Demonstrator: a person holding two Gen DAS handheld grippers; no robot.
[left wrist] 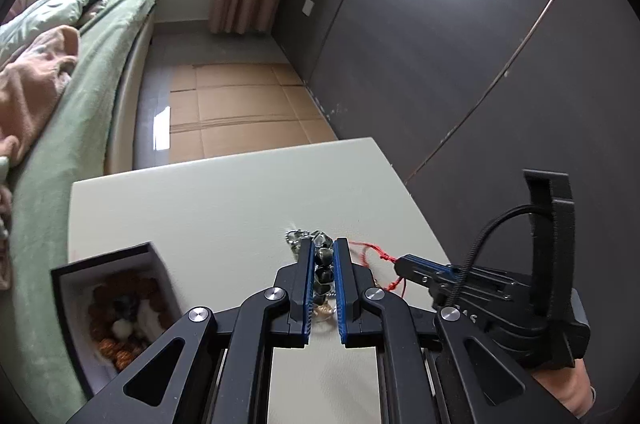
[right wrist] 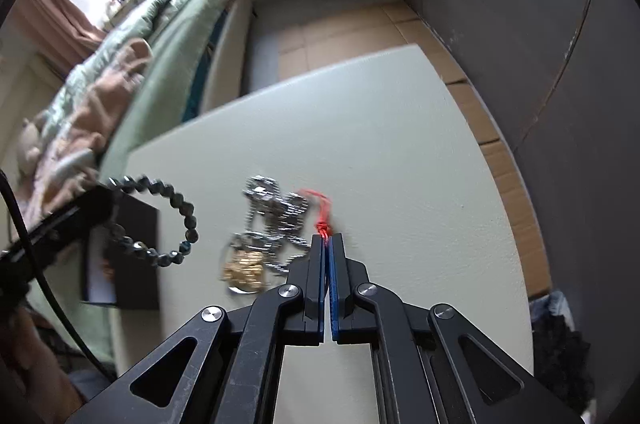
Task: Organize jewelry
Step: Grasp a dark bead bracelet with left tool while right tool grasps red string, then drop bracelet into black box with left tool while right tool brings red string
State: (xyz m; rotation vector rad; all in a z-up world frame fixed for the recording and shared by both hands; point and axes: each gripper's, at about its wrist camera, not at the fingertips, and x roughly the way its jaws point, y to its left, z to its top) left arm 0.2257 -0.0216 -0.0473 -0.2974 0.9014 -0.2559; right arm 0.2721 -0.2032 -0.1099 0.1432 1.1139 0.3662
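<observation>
Jewelry: dark faceted bead bracelet is clamped between the left gripper blue pads, hanging as a loop clear of the table in the right wrist view. Red cord is pinched at the tip of the right gripper, jaws together on it, cord end lying on the tabletop. Just left of that tip sits a heap of silver chain w/ a gold piece beside it. Black box w/ white lining at the table's left edge holds brown & orange beads. Writing: a few pale letters on the right gripper body in the left wrist view, too small to read. No brand legible elsewhere.
</observation>
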